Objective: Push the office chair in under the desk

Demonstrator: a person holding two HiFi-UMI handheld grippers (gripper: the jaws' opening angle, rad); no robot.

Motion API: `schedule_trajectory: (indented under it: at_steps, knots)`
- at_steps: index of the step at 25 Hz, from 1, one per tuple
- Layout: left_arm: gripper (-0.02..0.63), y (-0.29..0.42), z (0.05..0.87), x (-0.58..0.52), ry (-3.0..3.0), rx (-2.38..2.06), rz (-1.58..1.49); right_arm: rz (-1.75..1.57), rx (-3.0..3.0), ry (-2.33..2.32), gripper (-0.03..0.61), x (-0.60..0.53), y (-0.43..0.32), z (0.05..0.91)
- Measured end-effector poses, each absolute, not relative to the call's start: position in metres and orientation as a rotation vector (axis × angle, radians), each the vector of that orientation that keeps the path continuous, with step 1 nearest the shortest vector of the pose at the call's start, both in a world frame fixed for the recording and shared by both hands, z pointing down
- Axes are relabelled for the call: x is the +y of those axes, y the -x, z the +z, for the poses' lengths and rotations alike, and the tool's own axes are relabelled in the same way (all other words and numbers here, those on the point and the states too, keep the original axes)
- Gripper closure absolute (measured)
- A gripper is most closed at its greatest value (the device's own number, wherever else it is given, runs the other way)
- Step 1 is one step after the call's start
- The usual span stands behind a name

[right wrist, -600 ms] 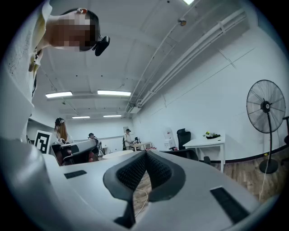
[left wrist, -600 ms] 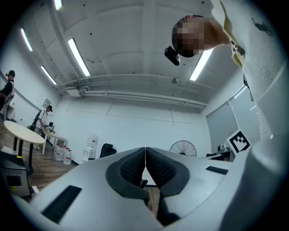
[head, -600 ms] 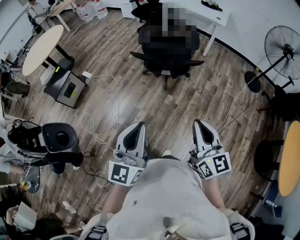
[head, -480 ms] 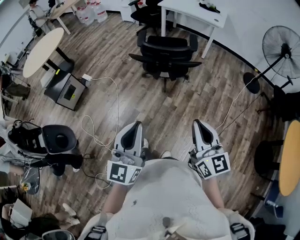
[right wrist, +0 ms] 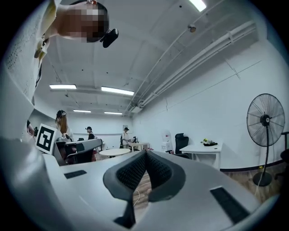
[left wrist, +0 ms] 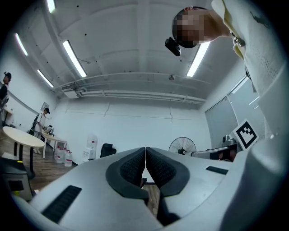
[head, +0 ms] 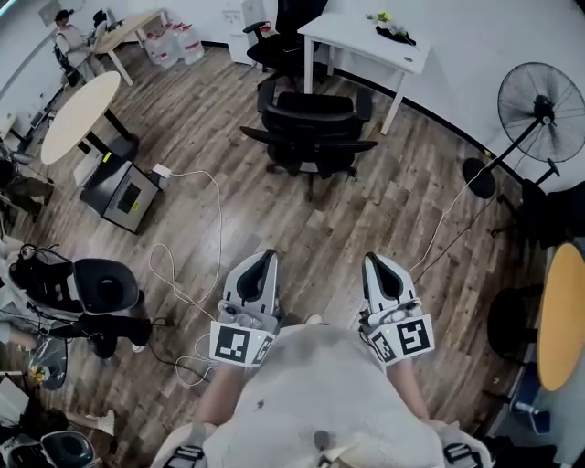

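A black office chair stands on the wood floor in front of a white desk, its back toward me, a good way ahead of both grippers. My left gripper is held low near my body with its jaws shut and nothing between them. My right gripper is beside it, also shut and empty. In the left gripper view the pads meet along a thin line. In the right gripper view the pads touch, and the white desk shows far off.
A standing fan with its cable is at the right. A round table, a grey box and a white cable lie at the left. A second black chair stands behind the desk. People sit at a far table.
The view has shifted so the chair and desk sit a little lower and more fully in frame. Both grippers stay shut and side by side, slightly lower in the picture.
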State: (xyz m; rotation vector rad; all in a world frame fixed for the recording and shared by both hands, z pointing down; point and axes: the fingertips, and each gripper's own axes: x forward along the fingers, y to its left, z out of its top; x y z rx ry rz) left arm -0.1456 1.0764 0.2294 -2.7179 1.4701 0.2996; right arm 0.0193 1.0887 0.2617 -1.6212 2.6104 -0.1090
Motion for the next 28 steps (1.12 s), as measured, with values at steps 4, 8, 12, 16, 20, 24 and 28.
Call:
schedule_trajectory:
  at_steps: [4, 8, 12, 16, 20, 24, 28]
  knots:
    - [0.591, 0.141, 0.244, 1.072, 2.74, 1.504, 0.232, -0.138, 2.601, 1.644, 0.569, 1.08, -0.027, 0.269]
    - [0.515, 0.141, 0.25, 1.057, 2.749, 1.544, 0.198, -0.148, 2.65, 1.628, 0.531, 1.065, -0.026, 0.273]
    - [0.385, 0.143, 0.25, 1.027, 2.754, 1.522, 0.17, -0.162, 2.687, 1.6, 0.412, 1.042, -0.017, 0.276]
    - [0.37, 0.155, 0.255, 0.992, 2.775, 1.485, 0.118, -0.165, 2.692, 1.631, 0.387, 1.008, -0.002, 0.278]
    - [0.371, 0.17, 0.256, 0.947, 2.788, 1.472, 0.076, -0.147, 2.696, 1.681, 0.387, 0.965, 0.011, 0.275]
    - [0.376, 0.188, 0.257, 0.895, 2.803, 1.473, 0.079, -0.118, 2.664, 1.749, 0.388, 0.918, 0.018, 0.271]
    - [0.377, 0.203, 0.252, 0.847, 2.805, 1.432, 0.103, -0.137, 2.607, 1.82, 0.393, 0.872, 0.024, 0.271]
